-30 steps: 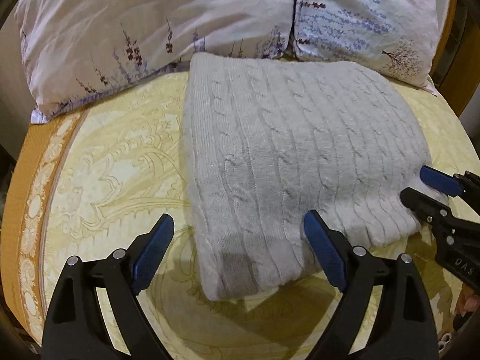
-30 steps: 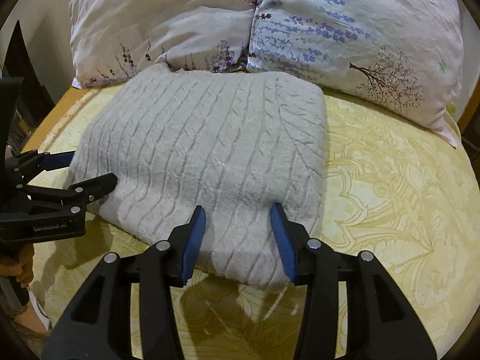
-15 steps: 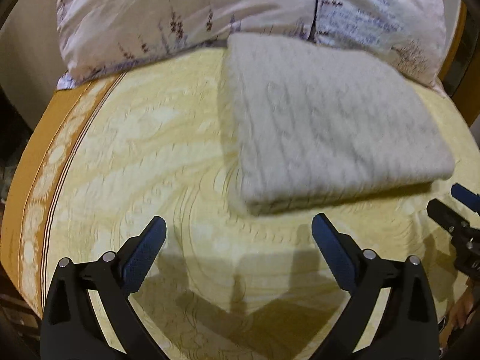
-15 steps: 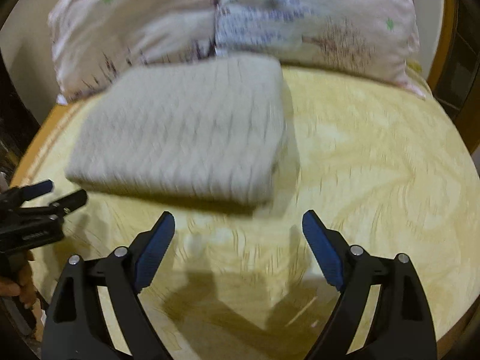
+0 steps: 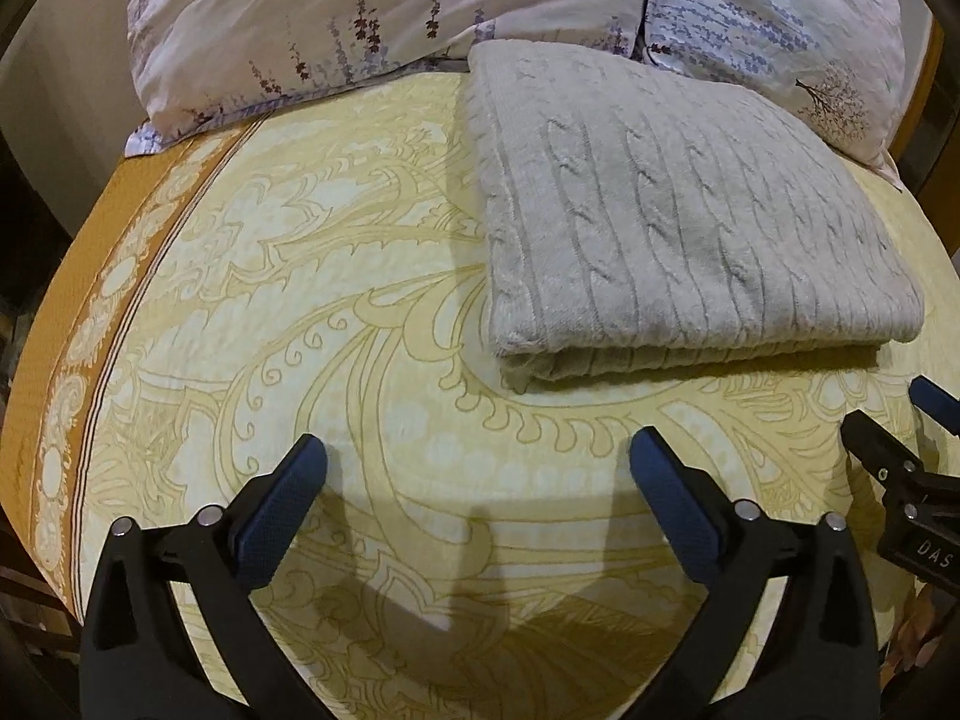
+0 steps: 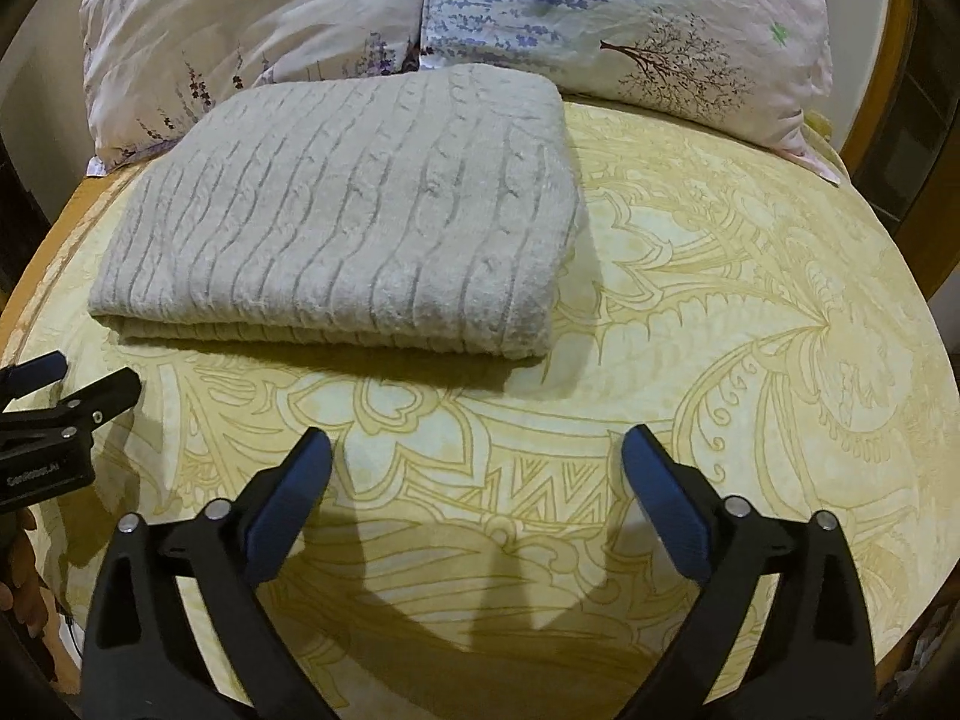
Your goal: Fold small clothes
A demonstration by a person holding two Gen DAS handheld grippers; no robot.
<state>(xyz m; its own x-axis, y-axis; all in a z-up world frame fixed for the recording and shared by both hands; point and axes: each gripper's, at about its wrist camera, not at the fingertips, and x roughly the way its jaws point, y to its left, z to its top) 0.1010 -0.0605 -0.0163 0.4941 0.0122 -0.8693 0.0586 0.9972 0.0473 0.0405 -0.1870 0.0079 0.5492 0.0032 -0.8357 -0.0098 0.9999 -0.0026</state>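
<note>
A grey cable-knit sweater [image 5: 672, 222] lies folded into a neat rectangle on the yellow patterned bedspread [image 5: 360, 276], its far edge against the pillows. It also shows in the right wrist view [image 6: 360, 216]. My left gripper [image 5: 477, 468] is open and empty, held above the bedspread in front of the sweater's near left corner. My right gripper [image 6: 477, 468] is open and empty, in front of the sweater's near right corner. Neither touches the sweater. Each gripper shows at the edge of the other's view.
Two floral pillows [image 5: 384, 12] [image 6: 630, 18] lie side by side along the head of the bed. An orange border [image 5: 66, 312] runs down the bedspread's left side. A wooden bed frame [image 6: 894, 96] stands at the right.
Both grippers have let go of the sweater's near edge, opened wide and pulled back towards the foot of the bed. The sweater stays folded in place.
</note>
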